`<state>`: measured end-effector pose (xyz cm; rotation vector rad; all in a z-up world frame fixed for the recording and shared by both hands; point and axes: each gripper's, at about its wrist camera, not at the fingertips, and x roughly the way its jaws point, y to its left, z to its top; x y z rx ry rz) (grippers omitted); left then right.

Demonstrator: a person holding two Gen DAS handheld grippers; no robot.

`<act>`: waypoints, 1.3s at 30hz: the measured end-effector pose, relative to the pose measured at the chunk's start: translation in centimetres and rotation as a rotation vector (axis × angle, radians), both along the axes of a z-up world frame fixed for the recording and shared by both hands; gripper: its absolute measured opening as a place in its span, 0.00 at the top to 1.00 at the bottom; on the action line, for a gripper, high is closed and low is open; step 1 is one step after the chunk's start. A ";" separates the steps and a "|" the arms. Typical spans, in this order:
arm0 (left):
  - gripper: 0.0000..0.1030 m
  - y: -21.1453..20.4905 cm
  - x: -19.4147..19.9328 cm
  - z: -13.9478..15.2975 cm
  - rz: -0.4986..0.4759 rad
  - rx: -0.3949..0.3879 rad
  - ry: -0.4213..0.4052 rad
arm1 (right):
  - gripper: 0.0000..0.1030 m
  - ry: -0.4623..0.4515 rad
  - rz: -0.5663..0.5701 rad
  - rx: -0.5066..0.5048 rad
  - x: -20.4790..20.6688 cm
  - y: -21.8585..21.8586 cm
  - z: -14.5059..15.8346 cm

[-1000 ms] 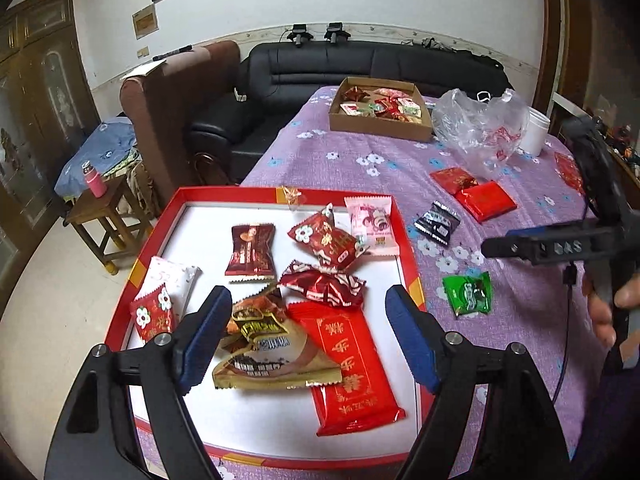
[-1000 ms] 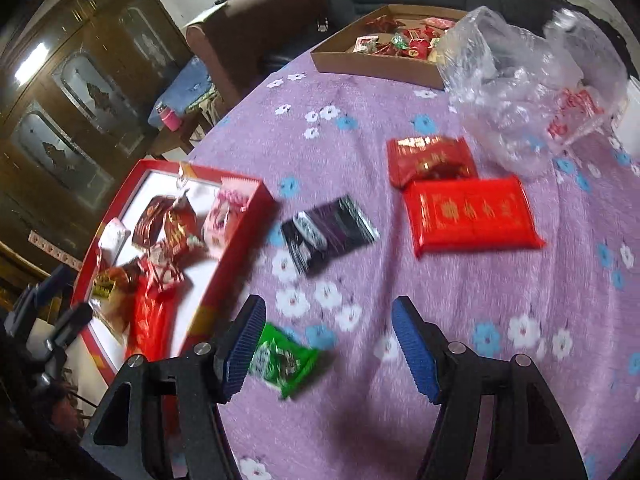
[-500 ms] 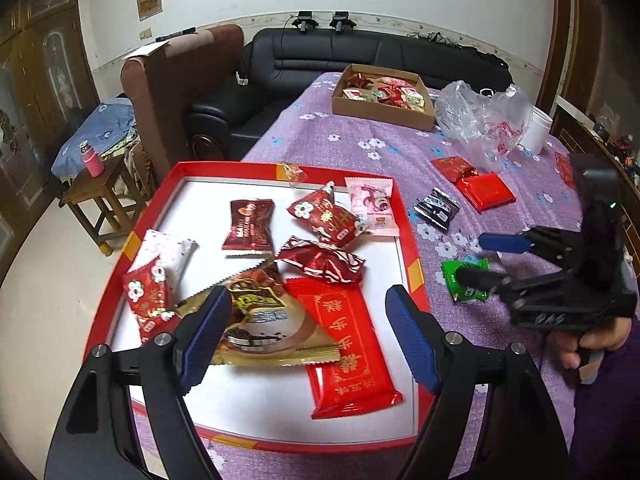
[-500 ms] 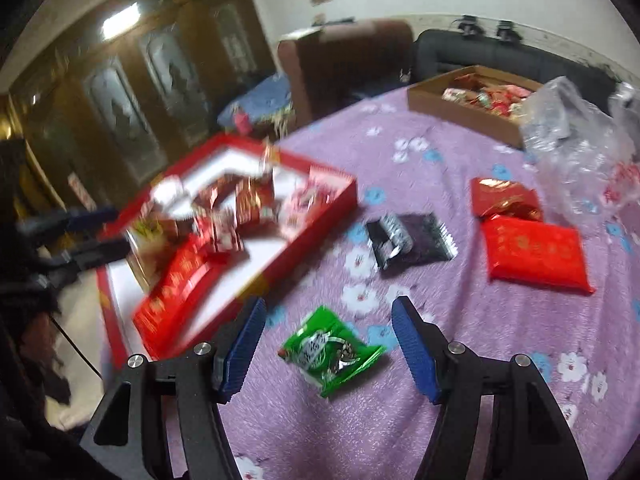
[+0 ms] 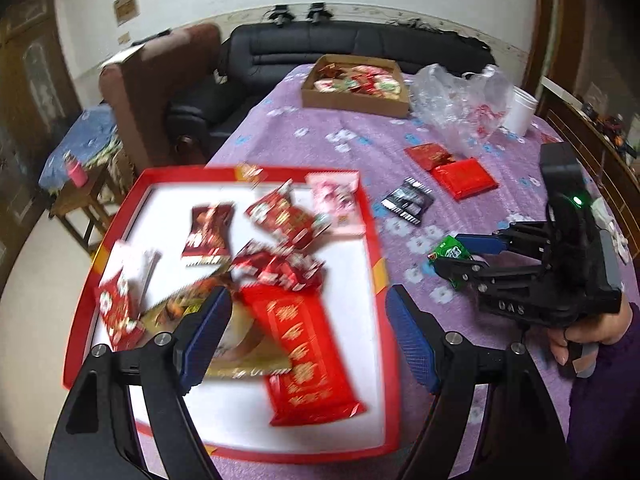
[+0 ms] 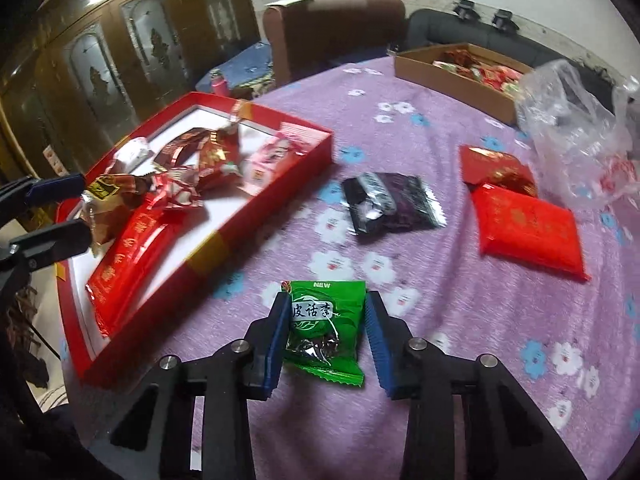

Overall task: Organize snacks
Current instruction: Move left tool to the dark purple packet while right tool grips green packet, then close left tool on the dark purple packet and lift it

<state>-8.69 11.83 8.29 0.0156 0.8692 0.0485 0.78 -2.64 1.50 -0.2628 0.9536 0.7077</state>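
Looking along the left tool (image 5: pixel 308 336): blue pads (image 5: pixel 206 330) well apart, nothing between them, hanging over the near end of the red tray (image 5: pixel 376 248). Blurred snacks heaped inside, a long red packet (image 5: pixel 308 344) nearest. Off to the right, above the purple cloth (image 5: pixel 360 148) of the table, the right tool (image 5: pixel 464 254) in a hand (image 5: pixel 588 332), pinching a green packet (image 5: pixel 450 250).

Switching to the right wrist view: right tool (image 6: pixel 326 328) has just been closing, pads now clamped on both sides of the green packet (image 6: pixel 324 328), which sits just off the tray's (image 6: pixel 256 216) side wall. Cannot tell whether lifted off the cloth (image 6: pixel 460 320) yet. Still loose on the cloth: a black packet (image 6: pixel 394 208), a flat red pouch (image 6: pixel 528 232), a smaller red packet (image 6: pixel 496 168). Farther back, a cardboard box (image 6: pixel 452 78) of snacks and a clear plastic bag (image 6: pixel 576 132).

Risks, as a judgement: slippery, puffy wrapper, gripped only at the edges, so likely to slide or fold out on the lift; too hard a squeeze could crush the contents. Low carry could catch the tray wall. Crowded tray, so a drop may land on the heap and slide off.
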 end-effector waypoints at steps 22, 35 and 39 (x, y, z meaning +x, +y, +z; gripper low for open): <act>0.23 -11.6 14.3 -5.0 -0.565 0.311 0.154 | 0.61 0.121 -0.333 0.074 5.4 -9.1 0.4; 0.60 -11.5 14.9 -6.0 -0.602 0.220 0.223 | 0.52 0.106 -0.290 0.038 4.7 -8.2 0.4; 0.65 -11.6 15.1 -6.0 -0.583 0.197 0.225 | 0.52 0.060 -0.270 -0.023 4.2 -7.3 0.2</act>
